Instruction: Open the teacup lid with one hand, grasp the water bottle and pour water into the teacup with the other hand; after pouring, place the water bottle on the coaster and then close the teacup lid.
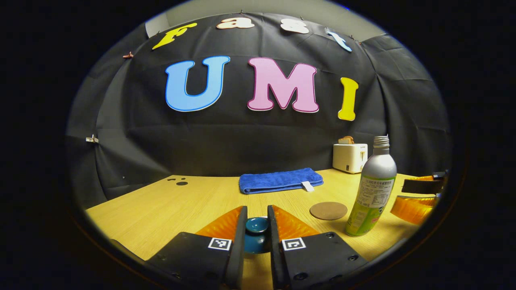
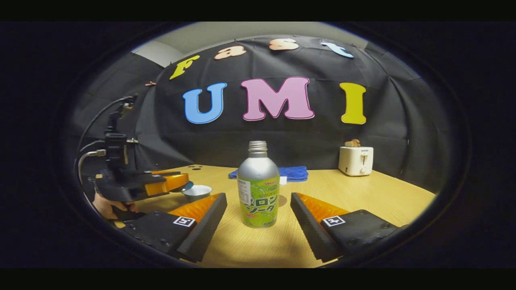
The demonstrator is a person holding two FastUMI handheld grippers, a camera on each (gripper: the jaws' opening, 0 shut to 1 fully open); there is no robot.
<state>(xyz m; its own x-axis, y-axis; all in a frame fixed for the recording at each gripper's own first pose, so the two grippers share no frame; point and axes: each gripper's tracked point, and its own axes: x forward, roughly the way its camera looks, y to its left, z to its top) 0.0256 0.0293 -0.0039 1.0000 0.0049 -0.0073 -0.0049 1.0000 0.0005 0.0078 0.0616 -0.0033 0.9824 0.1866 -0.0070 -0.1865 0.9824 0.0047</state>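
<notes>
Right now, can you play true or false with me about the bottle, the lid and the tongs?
1. The water bottle stands upright on the table. True.
2. The bottle sits on the coaster. False: it stands beside the coaster, which has nothing on it.
3. The right tongs squeeze the bottle. False: they are open, one finger on each side with a gap showing.
4. The left tongs pinch the teacup lid. True.
5. The towel at the back is red. False: it is blue and folded.
</notes>
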